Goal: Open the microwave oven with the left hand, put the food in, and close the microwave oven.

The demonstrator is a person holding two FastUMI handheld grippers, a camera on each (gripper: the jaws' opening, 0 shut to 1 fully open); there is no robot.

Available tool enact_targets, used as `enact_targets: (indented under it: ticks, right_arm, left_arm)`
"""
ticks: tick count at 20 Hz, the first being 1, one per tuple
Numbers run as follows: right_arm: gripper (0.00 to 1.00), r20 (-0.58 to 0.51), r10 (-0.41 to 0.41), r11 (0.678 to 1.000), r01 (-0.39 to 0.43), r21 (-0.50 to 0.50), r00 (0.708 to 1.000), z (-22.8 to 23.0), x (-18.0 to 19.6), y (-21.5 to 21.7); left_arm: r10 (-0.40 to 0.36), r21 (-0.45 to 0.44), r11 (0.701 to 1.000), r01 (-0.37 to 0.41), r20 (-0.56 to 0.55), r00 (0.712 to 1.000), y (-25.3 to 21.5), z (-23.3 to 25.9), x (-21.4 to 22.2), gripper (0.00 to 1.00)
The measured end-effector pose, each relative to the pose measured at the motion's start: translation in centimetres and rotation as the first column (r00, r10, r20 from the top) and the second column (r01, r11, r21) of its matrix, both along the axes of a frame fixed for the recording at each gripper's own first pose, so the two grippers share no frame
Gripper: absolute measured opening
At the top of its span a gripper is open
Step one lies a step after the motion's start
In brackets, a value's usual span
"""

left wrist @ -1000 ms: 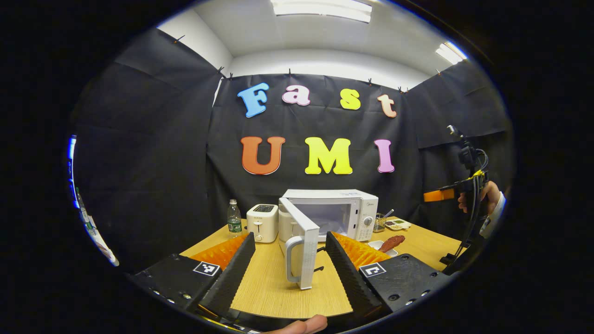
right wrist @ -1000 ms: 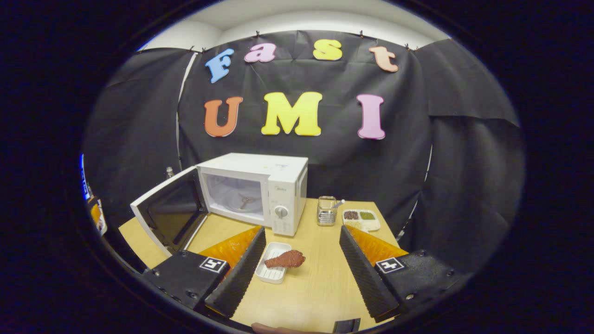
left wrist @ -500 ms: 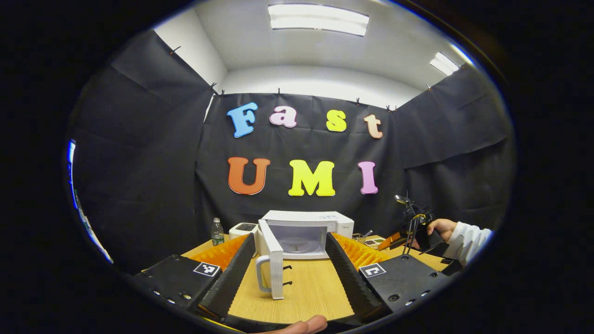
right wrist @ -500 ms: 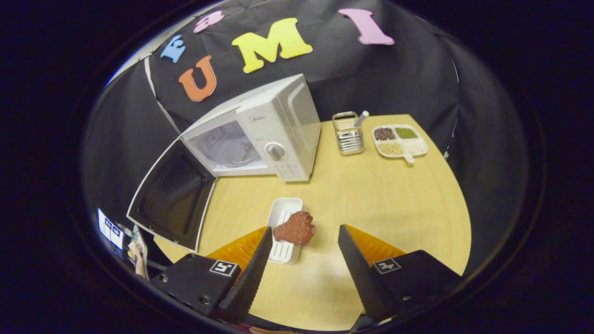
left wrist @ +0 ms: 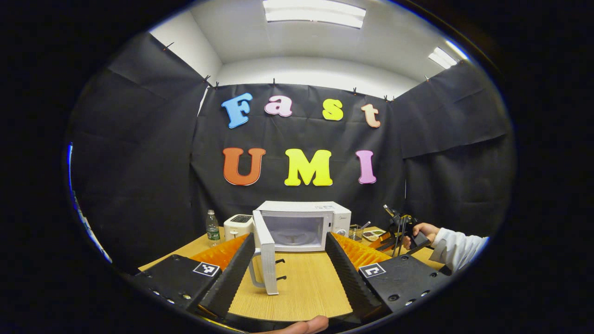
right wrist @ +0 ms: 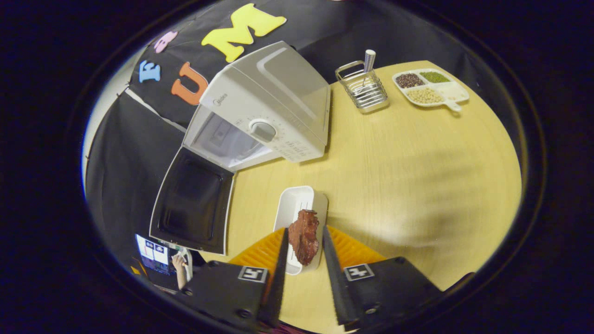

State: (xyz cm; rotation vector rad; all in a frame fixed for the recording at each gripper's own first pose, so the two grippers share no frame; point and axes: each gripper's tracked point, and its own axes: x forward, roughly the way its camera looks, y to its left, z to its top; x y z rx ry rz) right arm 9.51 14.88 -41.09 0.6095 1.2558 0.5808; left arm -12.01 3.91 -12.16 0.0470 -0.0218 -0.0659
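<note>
Now the pick-up step: right gripper (right wrist: 302,260) nearly pinches the drumstick (right wrist: 304,235) on its white tray (right wrist: 297,204), contact uncertain. Left gripper (left wrist: 290,269) spread, idle. Microwave (right wrist: 274,111), at 11 o'clock, door (right wrist: 192,202) open. Next: grip, lift, carry inside.

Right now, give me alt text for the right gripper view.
The right gripper closes around a chicken leg lying on a white tray on a wooden table. Behind it stands the microwave, door swung open.
</note>
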Motion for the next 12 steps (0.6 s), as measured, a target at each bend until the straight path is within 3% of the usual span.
enact_targets:
  ticks: [1,2,3,4,5,6,9,12]
  right_arm:
    - [0.14,-0.006,-0.010,1.000,0.011,0.026,1.000,0.0,0.1,0.4]
    - [0.10,-0.007,-0.002,1.000,0.002,0.023,1.000,0.2,-0.2,0.3]
    - [0.16,0.002,-0.004,1.000,0.004,0.018,1.000,0.5,-0.2,0.1]
    - [0.06,0.019,0.000,1.000,0.000,0.004,1.000,0.8,-0.4,0.1]
    - [0.05,0.040,0.008,1.000,-0.007,-0.015,0.999,1.2,-0.5,0.2]
    - [0.14,0.063,0.017,0.999,-0.015,-0.035,0.998,1.6,-0.8,0.2]
    - [0.14,0.172,0.066,0.993,-0.048,-0.105,0.983,3.3,-1.6,0.7]
    - [0.14,0.373,0.144,0.962,-0.042,-0.269,0.917,5.1,-1.4,0.5]
  left_arm:
    - [0.012,0.006,1.000,-0.012,-0.010,1.000,0.2,-0.3,0.0,0.93]
    - [0.017,0.009,1.000,-0.017,-0.015,1.000,0.4,-0.6,0.0,0.93]
    - [0.016,0.009,1.000,-0.015,-0.017,1.000,0.3,-0.7,0.0,0.93]
    - [0.015,0.002,1.000,-0.015,-0.020,1.000,0.2,-0.7,0.1,0.93]
    - [0.013,-0.007,1.000,-0.014,-0.025,1.000,0.3,-0.8,-0.1,0.93]
    - [0.012,-0.016,1.000,-0.013,-0.024,1.000,0.5,-0.8,-0.1,0.93]
    - [0.007,-0.035,0.999,-0.007,-0.001,1.000,0.6,0.1,-0.8,0.93]
    - [0.002,-0.048,0.999,-0.001,0.024,1.000,0.7,1.2,-1.3,0.93]
